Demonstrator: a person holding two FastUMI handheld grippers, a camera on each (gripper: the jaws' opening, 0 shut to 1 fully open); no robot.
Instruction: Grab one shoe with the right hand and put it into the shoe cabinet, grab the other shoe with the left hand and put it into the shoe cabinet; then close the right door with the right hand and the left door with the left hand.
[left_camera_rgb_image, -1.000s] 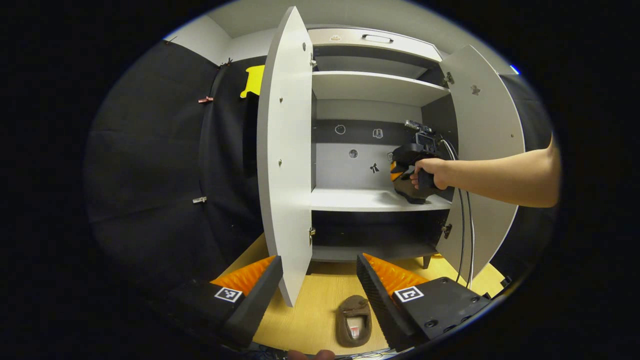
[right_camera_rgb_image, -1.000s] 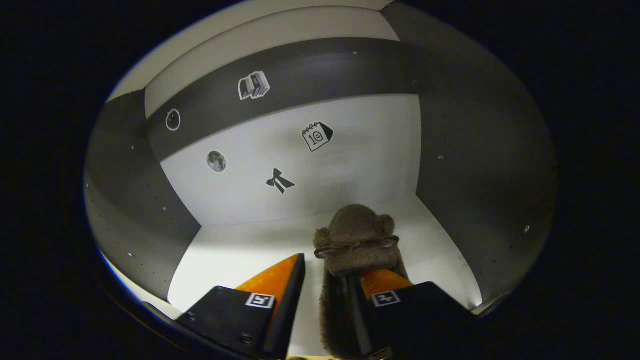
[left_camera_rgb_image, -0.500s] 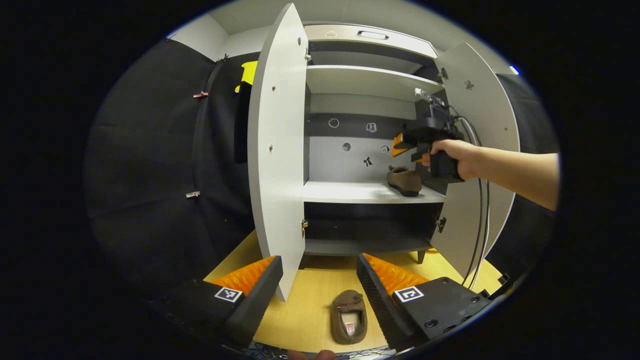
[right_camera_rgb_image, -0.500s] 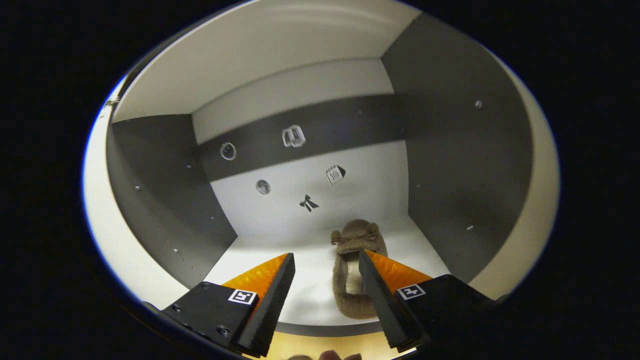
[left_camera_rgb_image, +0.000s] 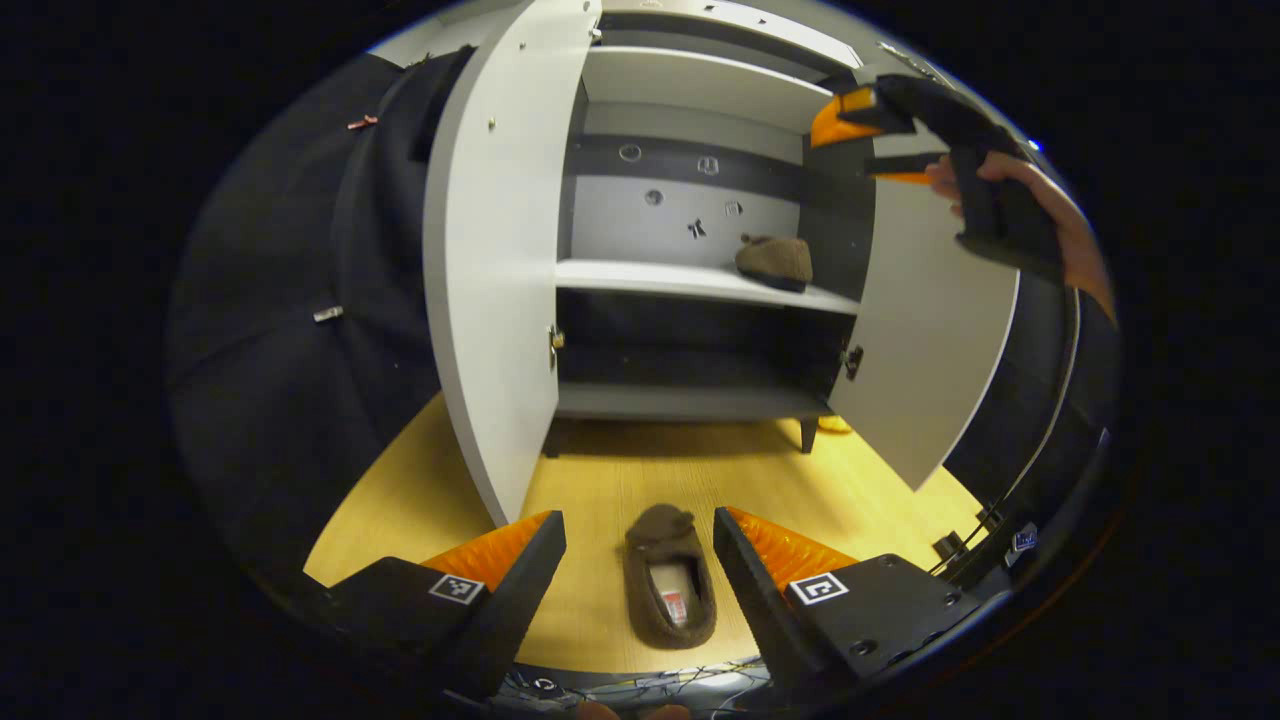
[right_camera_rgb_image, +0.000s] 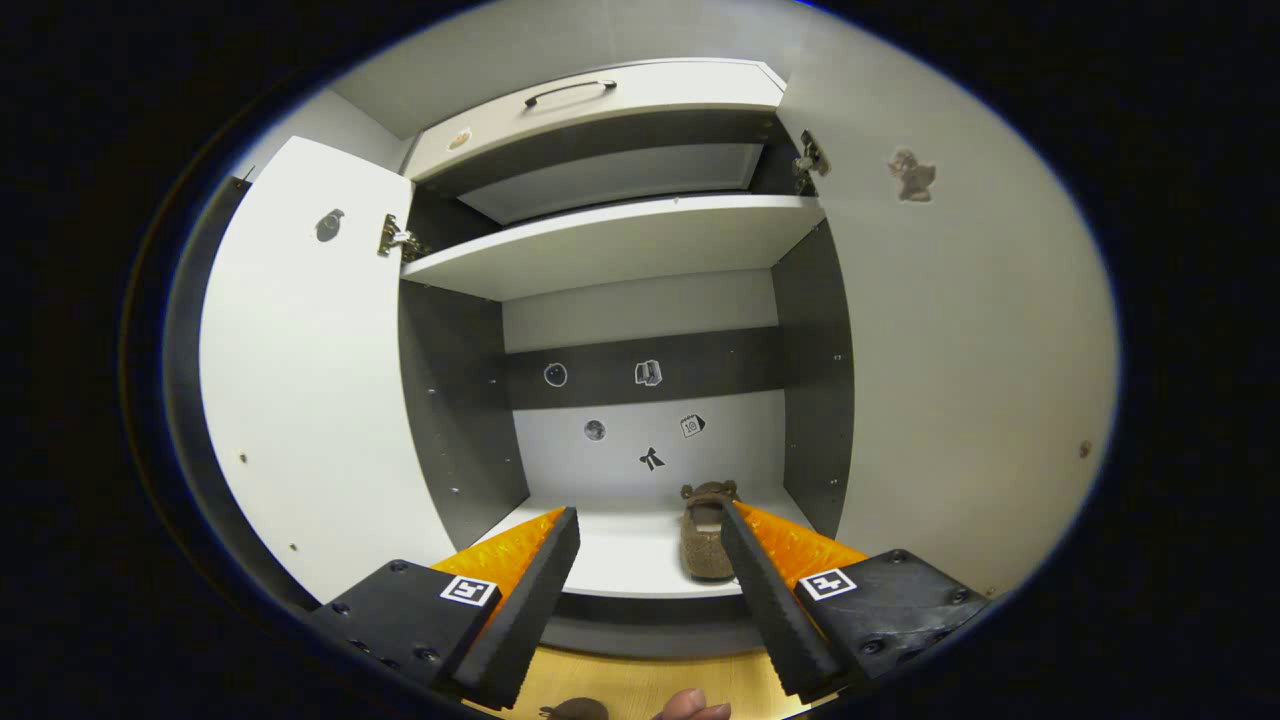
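One brown slipper lies on the right end of the cabinet's middle shelf. The other brown slipper lies on the wooden floor, toe toward the cabinet. My left gripper hangs open just above it, its fingers on either side of the slipper. My right gripper is open and empty in front of the cabinet. In the left gripper view a hand holds the right gripper high beside the right door. Both doors stand open, the left door too.
The cabinet has an upper shelf, a low bottom compartment and a top drawer with a handle. Black cloth hangs left of the cabinet. Cables run down at the right.
My right gripper let go of the slipper on the middle shelf and drew back up and out of the cabinet. My left gripper tilted down and moved closer to the slipper on the floor.
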